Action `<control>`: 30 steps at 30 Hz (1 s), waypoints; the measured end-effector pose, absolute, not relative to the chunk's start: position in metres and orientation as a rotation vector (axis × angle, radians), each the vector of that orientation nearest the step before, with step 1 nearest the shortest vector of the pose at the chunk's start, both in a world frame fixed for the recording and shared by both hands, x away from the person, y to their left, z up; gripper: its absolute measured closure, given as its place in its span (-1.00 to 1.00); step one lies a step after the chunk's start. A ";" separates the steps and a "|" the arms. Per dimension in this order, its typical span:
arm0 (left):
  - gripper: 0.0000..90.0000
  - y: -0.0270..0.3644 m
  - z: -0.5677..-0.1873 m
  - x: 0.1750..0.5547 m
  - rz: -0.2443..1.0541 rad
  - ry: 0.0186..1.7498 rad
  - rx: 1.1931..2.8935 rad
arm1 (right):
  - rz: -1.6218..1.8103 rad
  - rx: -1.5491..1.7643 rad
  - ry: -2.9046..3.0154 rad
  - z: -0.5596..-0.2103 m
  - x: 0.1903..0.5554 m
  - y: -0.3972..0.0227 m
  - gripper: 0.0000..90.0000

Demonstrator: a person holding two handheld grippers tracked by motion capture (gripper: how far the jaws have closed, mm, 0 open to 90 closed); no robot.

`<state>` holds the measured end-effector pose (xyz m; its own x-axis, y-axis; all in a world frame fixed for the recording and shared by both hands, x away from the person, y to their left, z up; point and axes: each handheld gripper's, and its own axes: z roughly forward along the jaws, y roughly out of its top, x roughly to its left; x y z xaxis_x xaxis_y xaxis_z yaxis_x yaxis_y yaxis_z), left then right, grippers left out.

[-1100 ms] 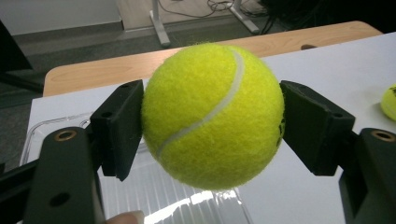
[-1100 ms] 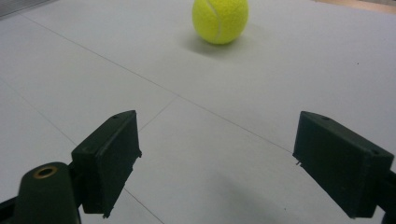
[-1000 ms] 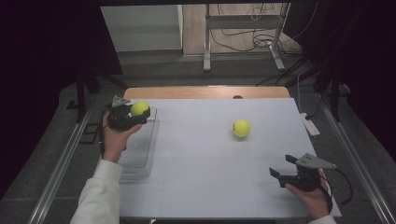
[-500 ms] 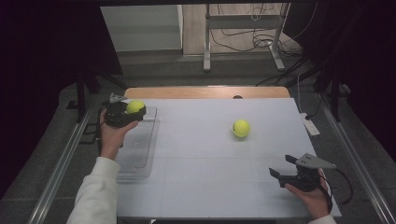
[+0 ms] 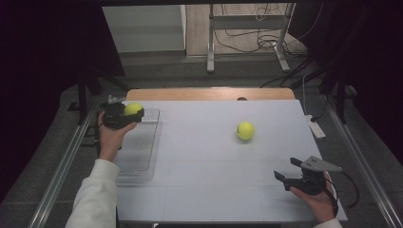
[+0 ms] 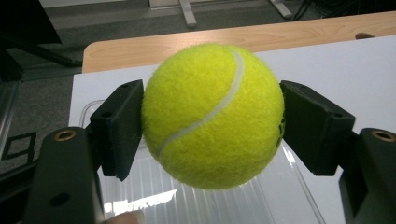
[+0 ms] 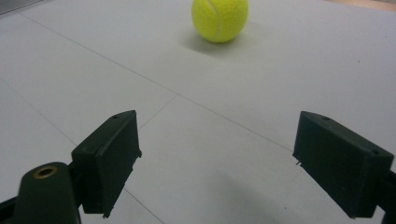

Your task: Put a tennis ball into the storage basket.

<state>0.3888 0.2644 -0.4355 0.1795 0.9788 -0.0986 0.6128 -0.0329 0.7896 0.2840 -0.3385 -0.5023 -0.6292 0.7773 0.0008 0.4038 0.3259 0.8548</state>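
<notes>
1. Where the clear plastic tray [image 5: 142, 156] lies along the left side of the white table [image 5: 209, 190], the left gripper [image 5: 124, 115] is held over the tray's far end.
2. A yellow-green tennis ball [image 6: 212, 114] is clamped between the two black jaws of that gripper, the pads being pressed against its opposite sides; a curved white seam is seen across its felt.
3. In the left gripper view, the ribbed, see-through floor of the tray is seen below the held ball, and a strip of bare wooden tabletop [image 6: 233, 42] is seen beyond it.
4. Whether the held ball is touching the tray or is clear of it cannot be told.
5. The left gripper is gripped from below by the person's left hand [image 5: 110, 140], out of a white sleeve [image 5: 92, 199].
6. A second tennis ball [image 5: 245, 130] is left resting on the bare table, right of centre, well apart from both the tray and the held ball.
7. The right gripper [image 5: 290, 178] is held low near the table's near right corner, in the person's right hand [image 5: 316, 199].
8. Its jaws are spread wide with nothing between them, and they are pointed toward the second tennis ball, which is seen farther off in the right gripper view [image 7: 219, 18].
</notes>
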 end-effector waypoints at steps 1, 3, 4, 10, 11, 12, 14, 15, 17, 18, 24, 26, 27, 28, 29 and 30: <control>-0.40 0.265 -0.436 0.389 0.639 1.520 1.733 | 1.230 1.043 2.186 -0.502 0.284 -0.339 -0.67; -0.40 0.267 -0.437 0.390 0.640 1.527 1.732 | 1.230 1.043 2.186 -0.502 0.284 -0.338 -0.67; -0.40 0.268 -0.437 0.390 0.641 1.531 1.733 | 1.230 1.043 2.186 -0.502 0.284 -0.338 -0.67; -0.40 0.271 -0.440 0.392 0.638 1.549 1.735 | 1.230 1.043 2.184 -0.502 0.284 -0.339 -0.67; -0.40 0.272 -0.440 0.392 0.639 1.550 1.736 | 1.230 1.043 2.184 -0.502 0.284 -0.339 -0.67; -0.40 0.272 -0.441 0.393 0.639 1.555 1.732 | 1.230 1.042 2.184 -0.502 0.284 -0.339 -0.67; -0.40 0.273 -0.441 0.393 0.636 1.558 1.738 | 1.230 1.042 2.184 -0.502 0.284 -0.339 -0.67; -0.40 0.273 -0.442 0.394 0.635 1.561 1.739 | 1.229 1.042 2.184 -0.502 0.284 -0.339 -0.67; -0.40 0.273 -0.442 0.394 0.634 1.564 1.732 | 1.230 1.043 2.184 -0.502 0.284 -0.339 -0.67; -0.40 0.274 -0.444 0.395 0.632 1.571 1.739 | 1.230 1.043 2.184 -0.502 0.284 -0.339 -0.67; -0.40 0.277 -0.447 0.397 0.629 1.589 1.739 | 1.229 1.042 2.184 -0.502 0.284 -0.339 -0.67; -0.40 0.277 -0.448 0.398 0.629 1.593 1.743 | 1.229 1.044 2.184 -0.502 0.284 -0.339 -0.67; -0.40 0.278 -0.448 0.398 0.626 1.594 1.745 | 1.229 1.043 2.184 -0.502 0.284 -0.339 -0.67; -0.40 0.278 -0.449 0.399 0.625 1.599 1.742 | 1.228 1.043 2.184 -0.502 0.284 -0.339 -0.67; -0.40 0.278 -0.450 0.399 0.623 1.601 1.744 | 1.228 1.043 2.185 -0.502 0.284 -0.339 -0.67; -0.40 0.278 -0.450 0.399 0.623 1.601 1.744 | 1.228 1.043 2.185 -0.502 0.284 -0.339 -0.67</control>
